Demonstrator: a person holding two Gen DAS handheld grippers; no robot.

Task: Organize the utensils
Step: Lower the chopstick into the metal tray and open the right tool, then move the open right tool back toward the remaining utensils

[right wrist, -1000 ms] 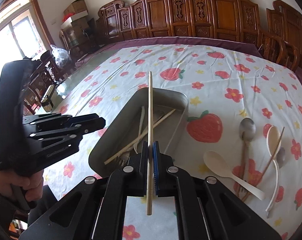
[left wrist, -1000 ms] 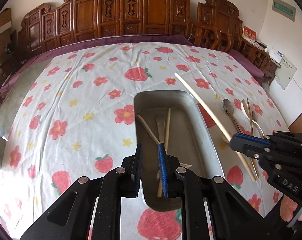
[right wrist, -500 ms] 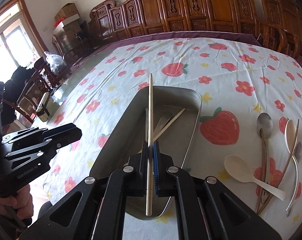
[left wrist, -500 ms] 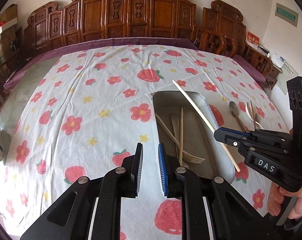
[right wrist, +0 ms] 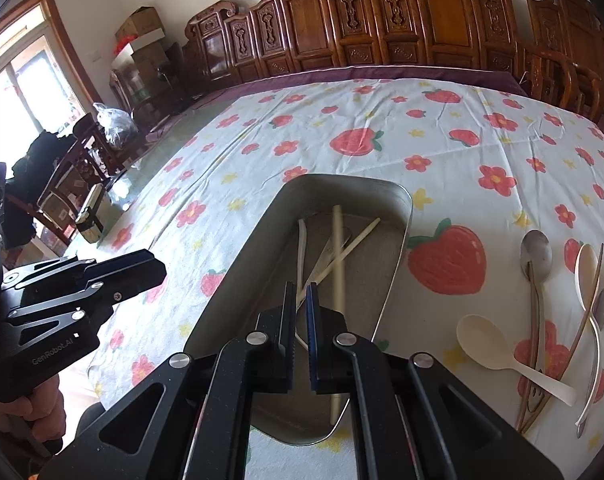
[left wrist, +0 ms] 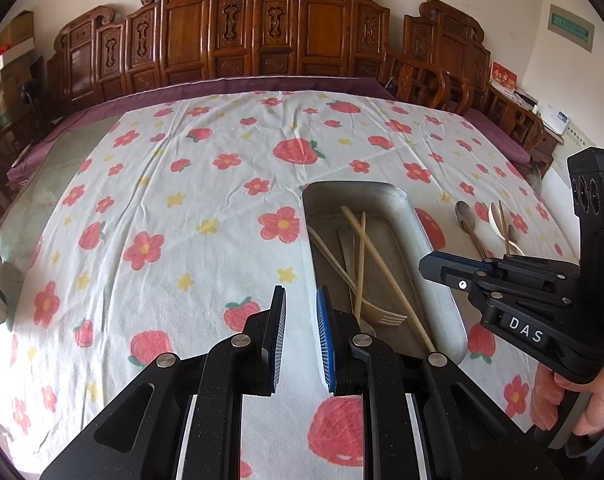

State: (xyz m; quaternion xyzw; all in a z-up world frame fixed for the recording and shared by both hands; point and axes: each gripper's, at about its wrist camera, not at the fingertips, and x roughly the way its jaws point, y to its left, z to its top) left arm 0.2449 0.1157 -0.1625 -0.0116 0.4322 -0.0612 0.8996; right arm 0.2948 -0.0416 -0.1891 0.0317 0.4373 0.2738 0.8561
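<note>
A metal tray [right wrist: 342,179] lies on the strawberry cloth, also seen as tray [left wrist: 382,188] in the left wrist view. It holds pale chopsticks and a pale fork [left wrist: 382,316]. One long chopstick [right wrist: 337,256] rests loose along the tray floor. My right gripper [right wrist: 301,288] hovers over the tray's near end, jaws almost together with nothing between them. My left gripper [left wrist: 300,292] stands over bare cloth just left of the tray, pads a little apart and empty. Each gripper shows in the other's view: right gripper [left wrist: 430,266], left gripper [right wrist: 162,270].
Right of the tray lie a metal spoon [right wrist: 536,252], a cream spoon [right wrist: 482,344], a white spoon [right wrist: 586,268] and brown chopsticks [right wrist: 534,340]. Carved wooden chairs [left wrist: 262,32] line the far edge. A person's hand [left wrist: 582,400] grips the right tool.
The long chopstick has left the right gripper's jaws and now lies in the tray. The left gripper has shifted left, from over the tray to the cloth beside it.
</note>
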